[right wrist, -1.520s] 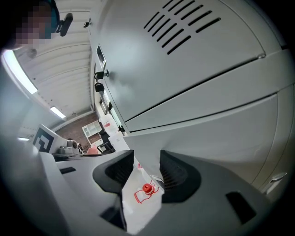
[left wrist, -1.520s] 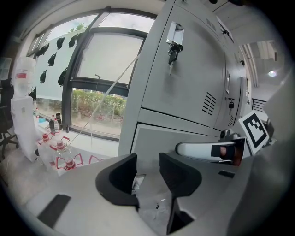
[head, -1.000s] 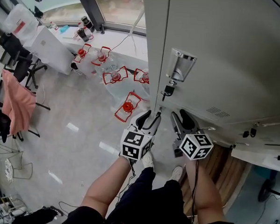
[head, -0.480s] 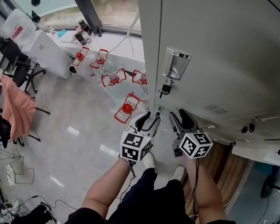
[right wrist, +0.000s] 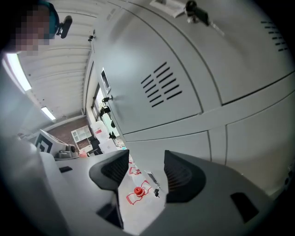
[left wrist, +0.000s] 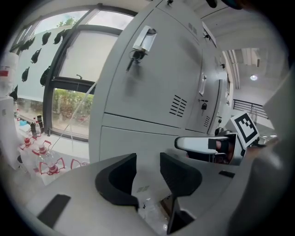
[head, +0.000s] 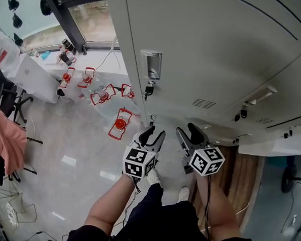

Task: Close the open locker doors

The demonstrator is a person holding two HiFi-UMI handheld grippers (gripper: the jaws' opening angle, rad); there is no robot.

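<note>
Person: bare forearms (head: 110, 206) and dark trousers fill the bottom of the head view, with pale shoes (head: 152, 177) on the floor below.
Left tool: the left tool (head: 152, 136) (left wrist: 147, 168) is held low in front of the lockers, its jaws partway apart with nothing between them; only the grey locker front shows through the gap.
Right tool: the right tool (head: 189, 133) (right wrist: 146, 173) is just beside the left one. Its jaws are opening and grip nothing; the gap shows floor and the bottom edge of a locker.
Locker door: the grey locker door (head: 194, 54) rises right in front of both tools and lies flush with the bank. Whether either tool touches it I cannot tell.
Lock: a metal lock plate (head: 152, 66) (left wrist: 143, 39) with a key (head: 148, 89) hanging under it sits near the door's left edge.
Vents: vent slots (head: 204, 103) (left wrist: 177, 106) (right wrist: 161, 85) are cut low in the door.
Side panel: a pale panel (head: 272, 144) juts out at the right; I cannot tell if it is an open door.
Floor: the glossy floor (head: 78, 154) carries red-framed objects (head: 120, 123) to the left of the lockers.
Far left: a white table (head: 32, 76), a pink cloth (head: 6, 140) and a window (head: 95, 19).
</note>
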